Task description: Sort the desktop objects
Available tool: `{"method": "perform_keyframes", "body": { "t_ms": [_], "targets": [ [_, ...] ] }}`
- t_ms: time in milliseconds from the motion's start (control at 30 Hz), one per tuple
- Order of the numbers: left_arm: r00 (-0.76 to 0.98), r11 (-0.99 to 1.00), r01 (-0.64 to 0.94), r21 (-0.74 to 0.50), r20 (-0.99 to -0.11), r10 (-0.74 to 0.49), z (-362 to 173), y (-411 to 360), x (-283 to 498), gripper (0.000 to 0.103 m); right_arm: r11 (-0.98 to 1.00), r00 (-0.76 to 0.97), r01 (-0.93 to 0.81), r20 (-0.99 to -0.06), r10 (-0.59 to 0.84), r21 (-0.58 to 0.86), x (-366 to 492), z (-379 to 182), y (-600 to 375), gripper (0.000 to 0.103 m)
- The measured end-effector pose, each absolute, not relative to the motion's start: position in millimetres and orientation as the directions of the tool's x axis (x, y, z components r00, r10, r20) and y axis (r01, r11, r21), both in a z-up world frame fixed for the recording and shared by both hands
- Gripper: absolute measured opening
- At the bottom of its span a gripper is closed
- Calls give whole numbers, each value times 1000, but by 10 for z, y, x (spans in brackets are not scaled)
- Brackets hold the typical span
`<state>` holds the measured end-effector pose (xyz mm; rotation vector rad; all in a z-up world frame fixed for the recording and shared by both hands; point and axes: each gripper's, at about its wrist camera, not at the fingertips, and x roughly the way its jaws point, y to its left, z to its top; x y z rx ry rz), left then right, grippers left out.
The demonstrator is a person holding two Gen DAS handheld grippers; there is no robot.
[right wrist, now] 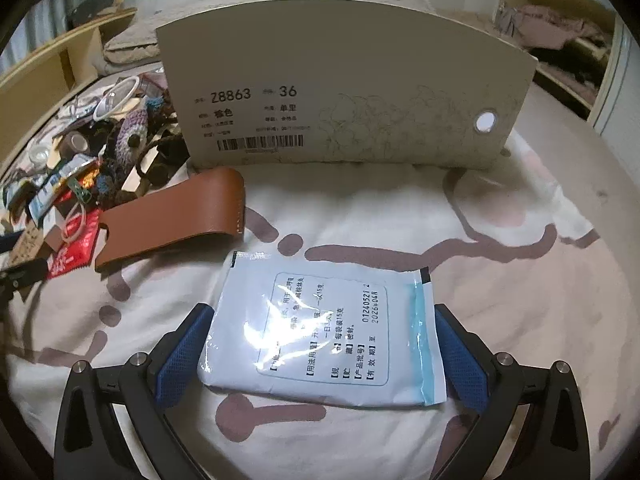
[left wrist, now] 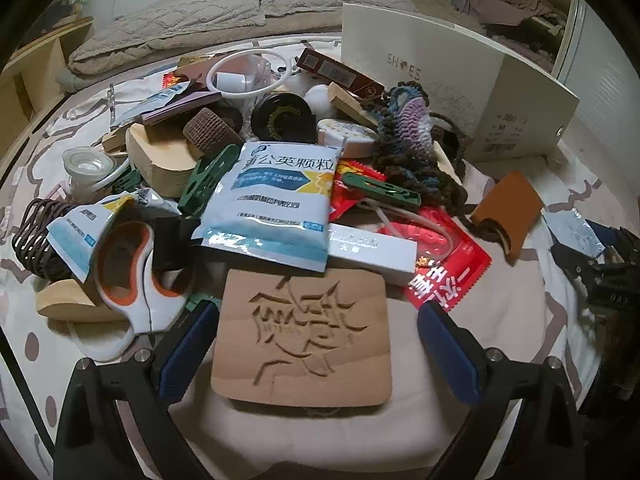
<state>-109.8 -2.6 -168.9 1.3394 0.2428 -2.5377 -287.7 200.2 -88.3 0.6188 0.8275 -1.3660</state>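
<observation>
left wrist view: the left gripper [left wrist: 312, 344] is seen spread wide, its blue-padded fingers [left wrist: 188, 352] set on either side of a flat tan wooden plaque with carved characters [left wrist: 303, 336], which lies on the patterned bedsheet [left wrist: 520, 320]; whether the pads touch the plaque's edges cannot be told. just beyond the plaque, a heap of objects is piled: a blue and white medicine sachet with printed characters [left wrist: 276, 204], a small white rectangular box [left wrist: 372, 250], a red foil packet [left wrist: 448, 264], white scissors with orange-lined handles [left wrist: 128, 276], a green plastic clip [left wrist: 380, 190] and a knitted multicolour yarn piece [left wrist: 408, 128]. a tan leather sleeve [left wrist: 510, 212] lies apart to the right, in front of a cream cardboard shoe box [left wrist: 448, 76].

right wrist view: the right gripper [right wrist: 320, 350] is likewise held wide open, its blue pads [right wrist: 182, 354] flanking a white and pale blue sachet lying back-side up [right wrist: 328, 328] on the sheet; no firm grip is visible. the leather sleeve [right wrist: 176, 212] lies to the upper left, and the shoe box [right wrist: 348, 96] stands behind.
</observation>
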Motion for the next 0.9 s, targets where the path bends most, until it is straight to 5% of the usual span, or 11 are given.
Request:
{"method": "perform_keyframes", "body": {
  "t_ms": [433,900],
  "targets": [
    [-539,-952,304,42,-816,-208,-1677,-12,-1033,77,131,8,988,-813,-582,-84,-2829,-873,2001,103],
    [-544,-945,327,23,-813,-208,-1657,-8,-1019,76,149,32,986,-799,-600,-72,-2795,-801,2027,88]
  ]
}}
